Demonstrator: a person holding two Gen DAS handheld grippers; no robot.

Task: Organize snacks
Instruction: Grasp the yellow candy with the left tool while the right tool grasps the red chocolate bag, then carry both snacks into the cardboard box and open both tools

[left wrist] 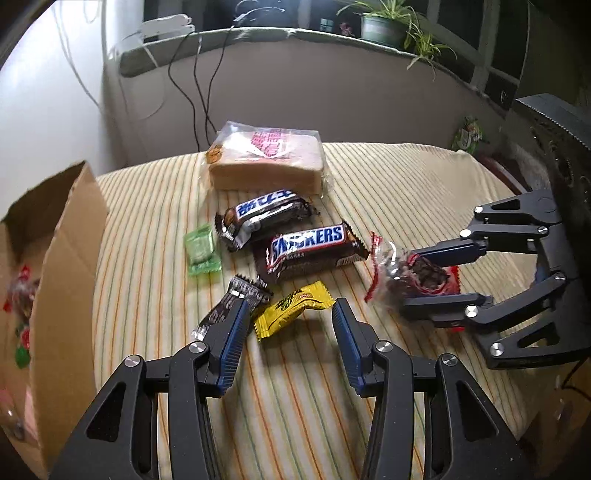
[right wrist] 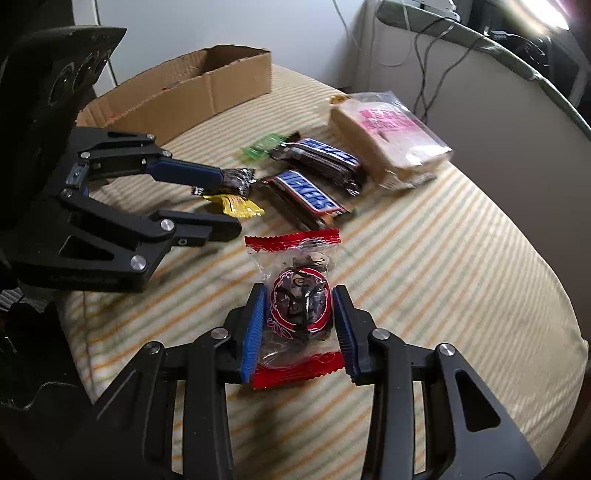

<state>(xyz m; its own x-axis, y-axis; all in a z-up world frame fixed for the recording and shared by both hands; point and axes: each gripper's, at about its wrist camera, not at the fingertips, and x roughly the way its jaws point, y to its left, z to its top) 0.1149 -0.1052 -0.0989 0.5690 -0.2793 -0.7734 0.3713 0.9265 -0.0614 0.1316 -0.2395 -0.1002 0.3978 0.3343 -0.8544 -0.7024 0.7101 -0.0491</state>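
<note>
My right gripper (right wrist: pixel 300 295) is shut on a red-and-clear snack packet (right wrist: pixel 297 306) resting on the striped cloth; it also shows in the left wrist view (left wrist: pixel 413 277). My left gripper (left wrist: pixel 288 314) is open, its fingers on either side of a yellow candy (left wrist: pixel 295 310), the left finger over a dark small wrapper (left wrist: pixel 236 295). Two Snickers bars (left wrist: pixel 310 247) (left wrist: pixel 262 214), a green candy (left wrist: pixel 201 249) and a bagged bread loaf (left wrist: pixel 266 158) lie beyond. A cardboard box (left wrist: pixel 55 240) stands at the left.
The round table has a striped cloth (left wrist: pixel 406 184). The box holds some wrapped sweets (left wrist: pixel 22 295). Cables (left wrist: pixel 192 92) hang behind the table, a potted plant (left wrist: pixel 384 26) sits on the sill. A green packet (left wrist: pixel 469 134) lies at the far right edge.
</note>
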